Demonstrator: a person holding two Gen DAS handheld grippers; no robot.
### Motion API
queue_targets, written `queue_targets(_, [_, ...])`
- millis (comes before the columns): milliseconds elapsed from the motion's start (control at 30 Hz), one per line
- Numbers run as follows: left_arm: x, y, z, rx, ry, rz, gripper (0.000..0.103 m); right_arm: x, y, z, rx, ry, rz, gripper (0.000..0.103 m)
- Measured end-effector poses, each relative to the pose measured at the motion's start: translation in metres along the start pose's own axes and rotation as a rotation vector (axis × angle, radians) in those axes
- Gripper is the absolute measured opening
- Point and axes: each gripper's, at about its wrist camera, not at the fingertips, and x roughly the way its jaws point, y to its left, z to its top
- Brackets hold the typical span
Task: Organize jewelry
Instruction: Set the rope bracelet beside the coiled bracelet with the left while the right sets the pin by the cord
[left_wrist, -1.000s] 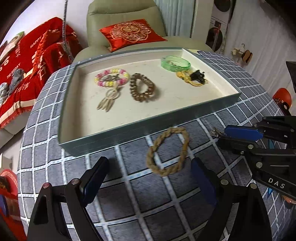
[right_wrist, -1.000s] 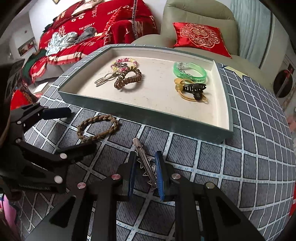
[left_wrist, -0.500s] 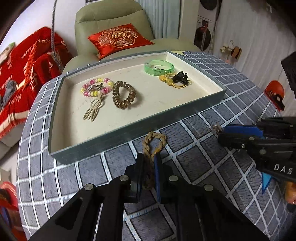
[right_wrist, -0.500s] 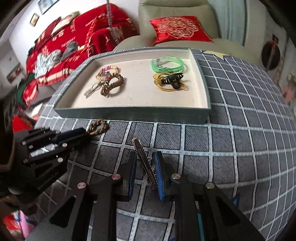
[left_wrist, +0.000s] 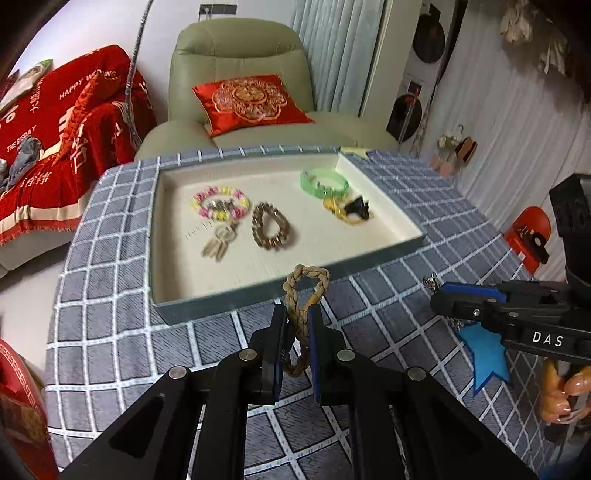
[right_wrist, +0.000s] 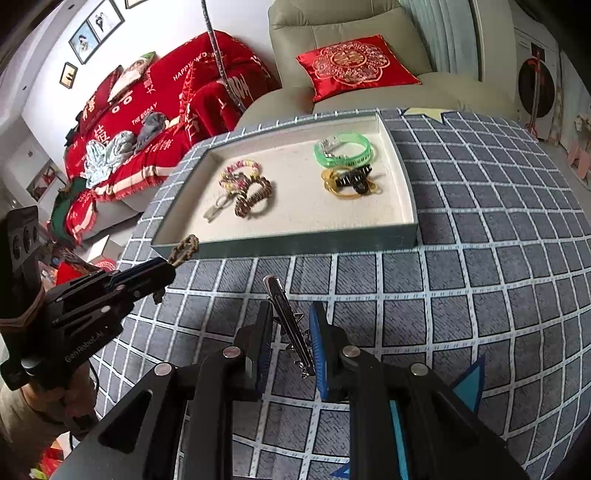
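Observation:
My left gripper (left_wrist: 297, 310) is shut on a braided tan rope bracelet (left_wrist: 306, 282), squeezed into a narrow loop and lifted off the checked tablecloth just in front of the tray (left_wrist: 258, 299). In the right wrist view that bracelet (right_wrist: 184, 249) sticks out of the left gripper (right_wrist: 162, 269) by the tray's near left corner (right_wrist: 159, 242). My right gripper (right_wrist: 291, 310) is shut on a silver metal hair clip (right_wrist: 290, 325), held above the cloth short of the tray. From the left wrist view the right gripper (left_wrist: 439, 291) is at the right, with the clip's tip (left_wrist: 428, 282) poking out.
The tray holds a pink and yellow bead bracelet (left_wrist: 221, 203) with a charm (left_wrist: 218, 245), a brown bead bracelet (left_wrist: 271, 229), a green bangle (left_wrist: 324, 183) and a black claw clip on a yellow ring (left_wrist: 351, 212). Behind the table stand an armchair (left_wrist: 240, 55) and a red-covered sofa (right_wrist: 147, 110).
The left gripper closed on the rope bracelet, pinching it flat, and raised it off the cloth. The right gripper also rose, keeping its hold on the hair clip.

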Motion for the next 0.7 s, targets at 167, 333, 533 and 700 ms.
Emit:
queue_targets(167, [-0.011, 0.012, 0.014, -0.018, -0.037, 0.009, 0.027, -0.007, 0.003, 0.017, 0.013, -0.024, 0.005, 0.022])
queue_targets(333, [-0.01, 0.025, 0.036, -0.027, -0.066, 0.031, 0.027, -0.002, 0.008, 0.044, 0.007, -0.033, -0.007, 0.022])
queue_targets(533, [0.014, 0.045, 0.062, -0.062, -0.054, 0.068, 0.027, 0.024, 0.008, 0.073, 0.017, -0.021, -0.024, 0.022])
queue_targets(700, [0.043, 0.053, 0.071, -0.074, -0.016, 0.098, 0.027, 0.056, -0.003, 0.09, 0.062, 0.008, -0.035, 0.022])
